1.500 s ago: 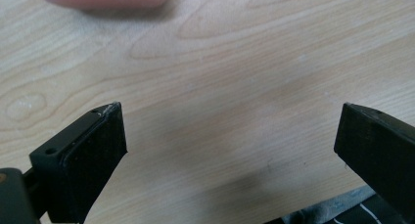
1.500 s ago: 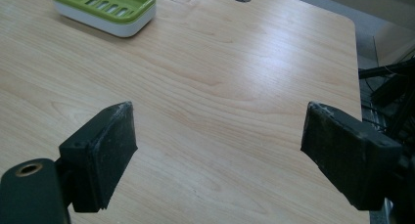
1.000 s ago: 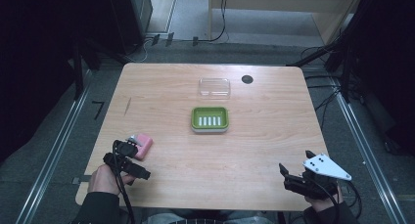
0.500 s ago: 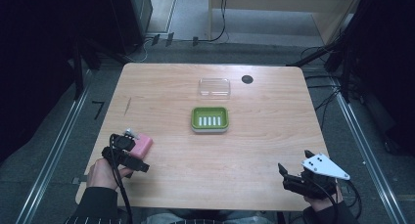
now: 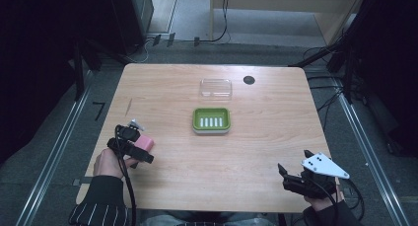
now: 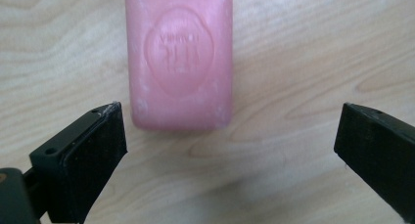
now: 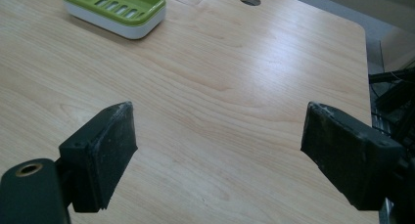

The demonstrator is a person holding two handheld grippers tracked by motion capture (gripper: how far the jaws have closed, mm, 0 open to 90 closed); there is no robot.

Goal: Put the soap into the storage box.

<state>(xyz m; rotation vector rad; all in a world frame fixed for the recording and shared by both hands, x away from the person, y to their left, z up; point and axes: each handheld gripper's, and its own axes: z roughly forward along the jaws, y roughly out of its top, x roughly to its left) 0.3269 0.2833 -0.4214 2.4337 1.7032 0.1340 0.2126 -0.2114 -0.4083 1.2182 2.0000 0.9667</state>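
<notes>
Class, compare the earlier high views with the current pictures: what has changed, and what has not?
The left hand-held gripper crept forward toward the pink soap, jaws open around its near end, not gripping. The right hand-held gripper, green soap dish and clear lid stayed put.

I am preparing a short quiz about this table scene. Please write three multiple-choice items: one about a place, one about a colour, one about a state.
1. Where does the pink soap bar lie?
A. in the dish
B. on the table by the left gripper
C. under the clear lid

2. What colour is the soap dish?
A. green
B. blue
C. red

3. How is the left gripper?
A. shut on the soap
B. open
C. shut, empty

Answers: 1 B, the bar rests on bare wood ahead of the jaws. 2 A, its tray is green. 3 B, the jaws stand wide apart.
</notes>
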